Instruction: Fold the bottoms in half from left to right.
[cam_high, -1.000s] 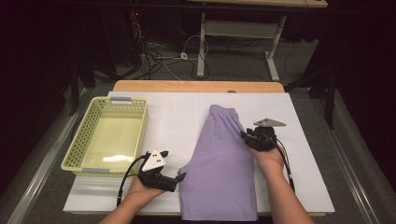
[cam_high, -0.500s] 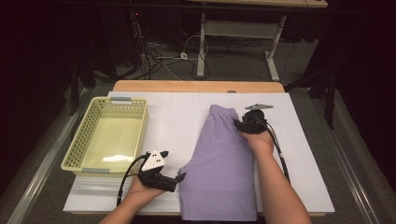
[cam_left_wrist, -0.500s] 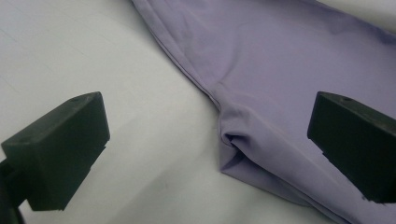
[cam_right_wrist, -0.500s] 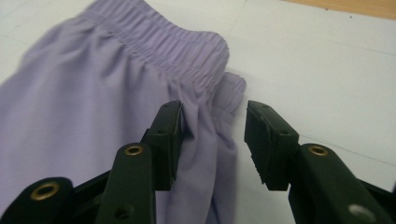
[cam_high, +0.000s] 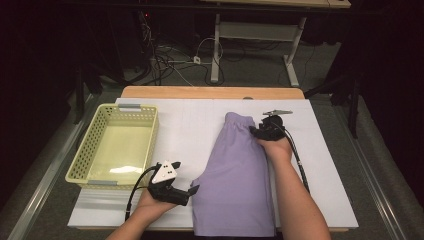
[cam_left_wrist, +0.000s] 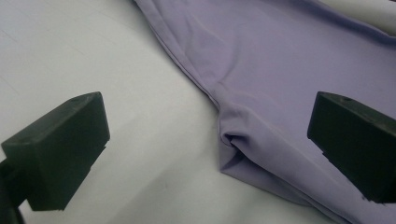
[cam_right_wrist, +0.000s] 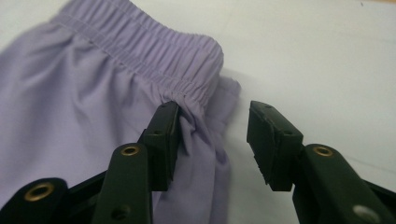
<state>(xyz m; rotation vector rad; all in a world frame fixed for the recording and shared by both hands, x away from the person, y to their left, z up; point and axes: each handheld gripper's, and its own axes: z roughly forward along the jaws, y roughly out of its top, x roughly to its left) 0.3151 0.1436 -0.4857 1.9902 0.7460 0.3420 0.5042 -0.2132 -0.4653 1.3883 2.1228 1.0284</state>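
Right gripper (cam_right_wrist: 212, 140) has moved from the shorts' (cam_high: 235, 175) side up to the waistband corner, jaws opening astride it for a fold; left gripper (cam_left_wrist: 205, 144) waits spread at the hem

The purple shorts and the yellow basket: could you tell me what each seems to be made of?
Purple shorts: apparently a soft, matte, thin knit or woven fabric; it creases, and the waistband is gathered elastic. Yellow basket: probably moulded plastic, with perforated walls and a faint sheen.
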